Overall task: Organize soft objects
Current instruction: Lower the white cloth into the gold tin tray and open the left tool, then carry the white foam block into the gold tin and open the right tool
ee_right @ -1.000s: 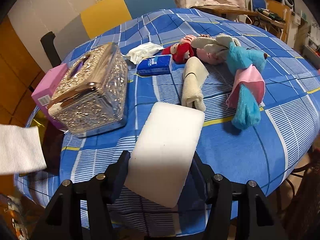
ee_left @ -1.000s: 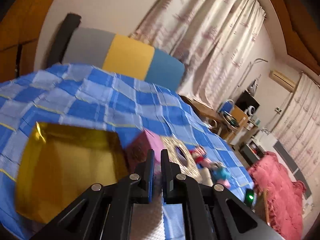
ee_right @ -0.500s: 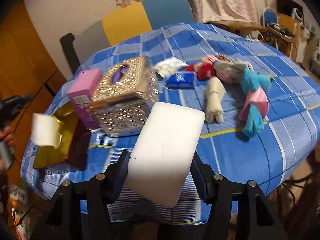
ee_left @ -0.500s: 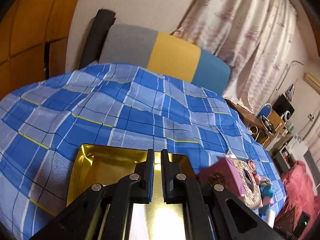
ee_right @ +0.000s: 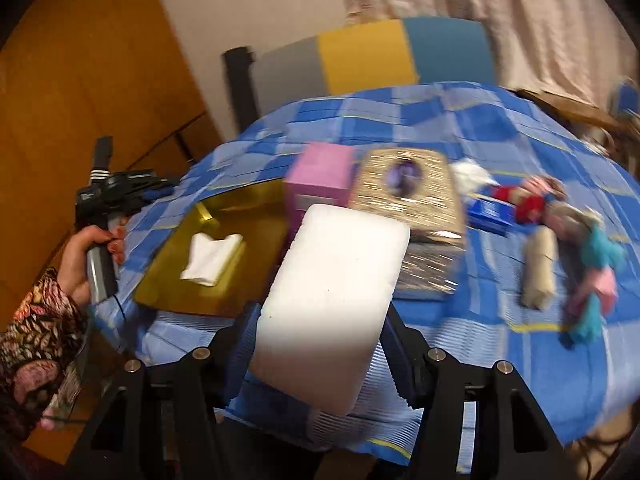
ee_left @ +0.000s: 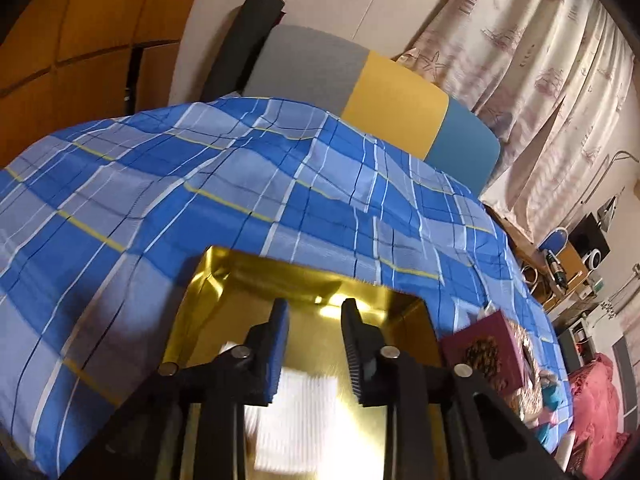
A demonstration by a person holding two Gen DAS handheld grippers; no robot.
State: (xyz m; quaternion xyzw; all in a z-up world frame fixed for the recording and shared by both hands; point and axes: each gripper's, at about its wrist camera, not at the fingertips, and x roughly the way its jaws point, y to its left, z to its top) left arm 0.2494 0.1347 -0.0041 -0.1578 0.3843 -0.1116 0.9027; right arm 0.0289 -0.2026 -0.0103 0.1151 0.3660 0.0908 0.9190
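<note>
Over a blue checked tablecloth (ee_left: pixel 240 200), the left gripper (ee_left: pixel 314 344) hangs with jaws apart above a white cloth (ee_right: pixel 212 258) lying in the gold tray (ee_right: pixel 256 240), while the right gripper (ee_right: pixel 320 344) clamps a white sponge (ee_right: pixel 332 296), probably bound for the same tray.

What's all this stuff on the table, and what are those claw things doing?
Gold tray: one, left table edge.
White cloth: one, in the tray.
Pink box: one, beside the tray.
Glittery tissue box: one, centre.
Blue packet: one, right of it.
Beige roll: one, right.
Plush toys: a red, pink and teal heap, far right.
White sponge: one, in right claw.
Left claw: open above tray.
</note>
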